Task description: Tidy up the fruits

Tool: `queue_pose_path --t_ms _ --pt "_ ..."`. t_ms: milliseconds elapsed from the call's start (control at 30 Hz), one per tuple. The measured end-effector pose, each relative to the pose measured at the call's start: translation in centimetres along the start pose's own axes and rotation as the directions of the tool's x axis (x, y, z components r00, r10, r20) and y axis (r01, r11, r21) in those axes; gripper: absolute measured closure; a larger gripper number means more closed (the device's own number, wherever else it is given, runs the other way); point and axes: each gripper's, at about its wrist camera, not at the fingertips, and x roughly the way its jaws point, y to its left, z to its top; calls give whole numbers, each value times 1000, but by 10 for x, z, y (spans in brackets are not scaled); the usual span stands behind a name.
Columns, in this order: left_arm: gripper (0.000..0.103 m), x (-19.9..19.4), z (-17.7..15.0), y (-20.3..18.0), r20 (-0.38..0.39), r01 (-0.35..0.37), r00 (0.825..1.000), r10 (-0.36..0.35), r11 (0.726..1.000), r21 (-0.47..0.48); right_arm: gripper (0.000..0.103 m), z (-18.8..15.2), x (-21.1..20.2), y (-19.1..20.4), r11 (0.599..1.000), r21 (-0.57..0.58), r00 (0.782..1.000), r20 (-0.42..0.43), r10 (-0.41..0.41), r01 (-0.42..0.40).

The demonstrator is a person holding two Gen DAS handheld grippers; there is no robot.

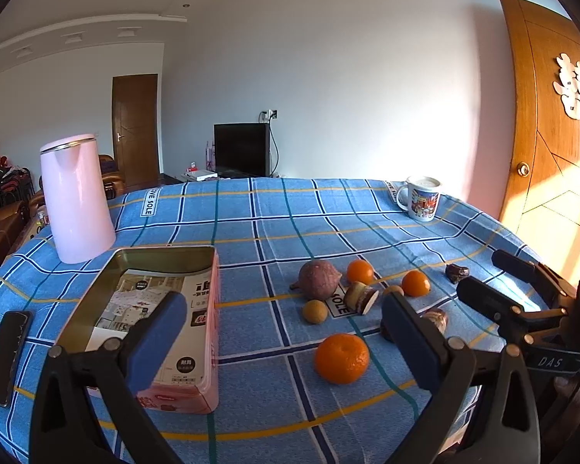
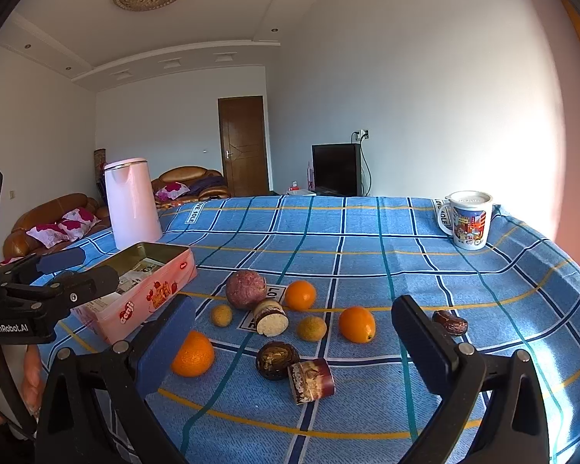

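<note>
Since both claws are spread and empty, my left claw (image 1: 282, 324) goes first. That nearest orange (image 1: 341, 358) lies just right of the tin (image 1: 197, 348), nearly between its pads.

Pink kettle (image 2: 132, 203), mug (image 2: 468, 219), phone (image 1: 7, 355) on tablecloth (image 2: 367, 232).

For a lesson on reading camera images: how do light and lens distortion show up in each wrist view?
Left wrist view: warm sunlight falls on the wooden door, the far table edge bows into a curve, and the corners are black. Right wrist view: the wall is evenly lit, the oranges cast soft shadows on the tablecloth, and its straight stripes bend.
</note>
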Motion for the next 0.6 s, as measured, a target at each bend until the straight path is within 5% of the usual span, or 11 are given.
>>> queue_pose_path --t_ms 233,600 --pt "0 6 2 -12 -3 23 1000 -23 1000 10 1 -3 3 -8 1000 8 1000 -2 -17 17" --pt "1 40 2 -83 -68 184 982 -177 977 108 1 -14 7 -75 969 15 965 -92 -244 246"
